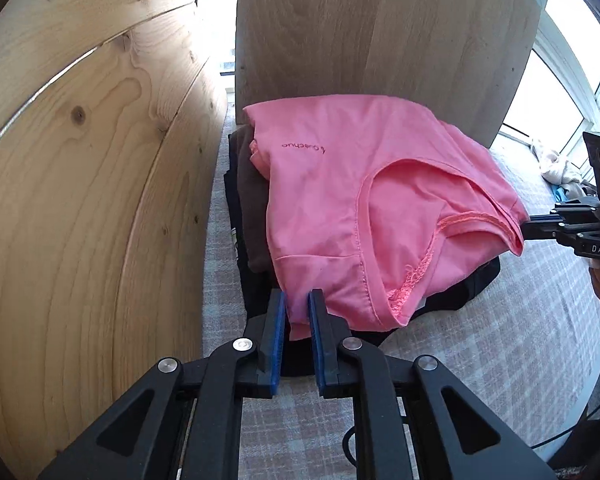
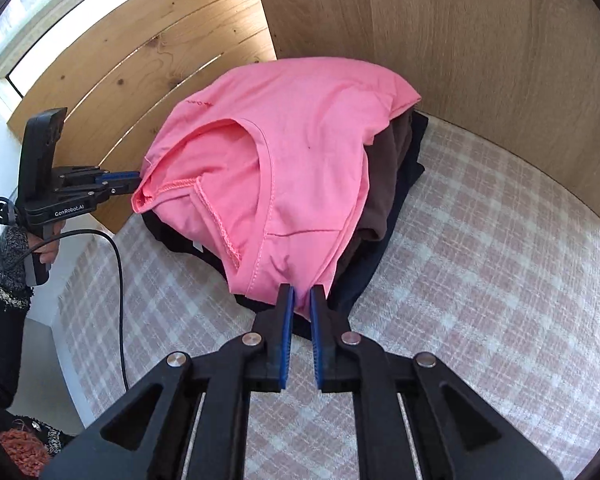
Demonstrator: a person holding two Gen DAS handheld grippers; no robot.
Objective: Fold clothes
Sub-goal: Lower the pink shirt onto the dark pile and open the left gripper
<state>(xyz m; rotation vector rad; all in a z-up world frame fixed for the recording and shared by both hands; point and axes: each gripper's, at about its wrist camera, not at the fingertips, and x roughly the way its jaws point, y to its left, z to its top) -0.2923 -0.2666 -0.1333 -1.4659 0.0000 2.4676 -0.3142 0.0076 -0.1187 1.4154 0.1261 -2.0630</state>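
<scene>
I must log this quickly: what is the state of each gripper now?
Left gripper: closed on the pink shirt.
Right gripper: closed on the same shirt, at another corner.

A checked pink-and-white cover (image 2: pixel 480 264) spreads below 2 upright wooden panels, knotty pine slats (image 1: pixel 80 160) and a smooth board (image 1: pixel 380 40), with windows (image 1: pixel 560 88) behind.
</scene>
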